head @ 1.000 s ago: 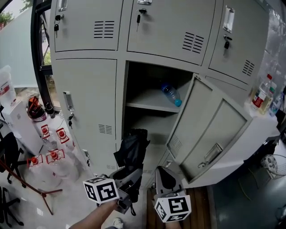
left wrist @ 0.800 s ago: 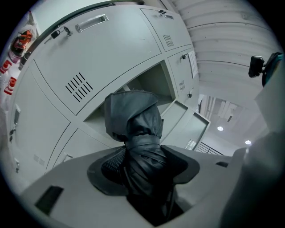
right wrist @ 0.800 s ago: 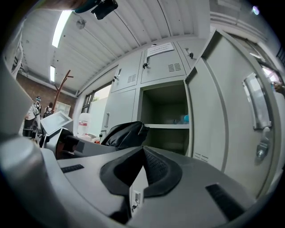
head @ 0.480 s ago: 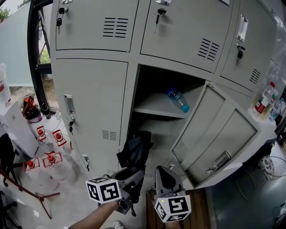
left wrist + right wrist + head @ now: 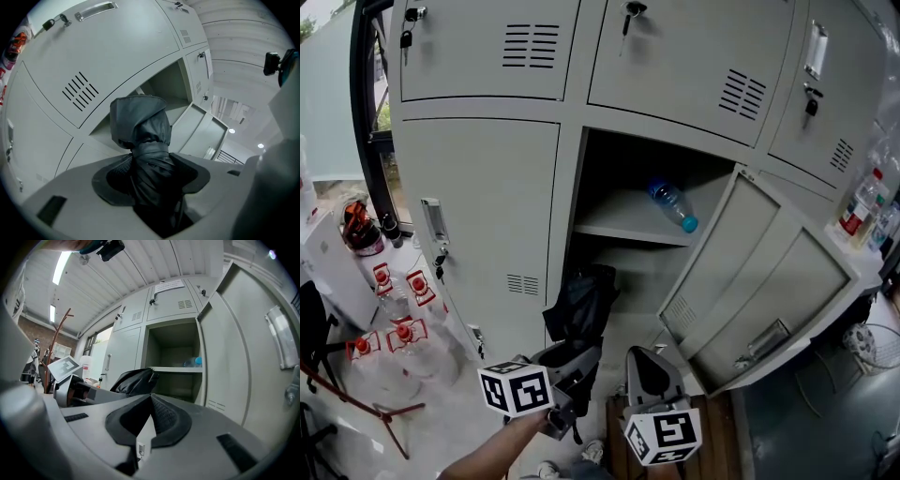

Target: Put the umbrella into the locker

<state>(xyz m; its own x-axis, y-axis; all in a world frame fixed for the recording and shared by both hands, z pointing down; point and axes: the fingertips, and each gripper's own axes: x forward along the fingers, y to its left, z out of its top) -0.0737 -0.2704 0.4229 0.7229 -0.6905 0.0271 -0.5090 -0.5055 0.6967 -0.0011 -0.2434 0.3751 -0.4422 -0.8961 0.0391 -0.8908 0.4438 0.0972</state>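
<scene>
I've brought the umbrella [image 5: 579, 302], clamped in my left gripper [image 5: 570, 361], nearer the open locker [image 5: 487, 197], my right gripper [image 5: 644, 361] pressed together on nothing; sliding it in remains.

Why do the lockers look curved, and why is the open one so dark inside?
Head view: the wide lens bends the lockers, and the open compartment is shadowed at its top, yet the bottle shows. Left gripper view: heavy fisheye with black corners; the umbrella fills the middle, dark but sharp. Right gripper view: the ceiling light strip glares white.
</scene>
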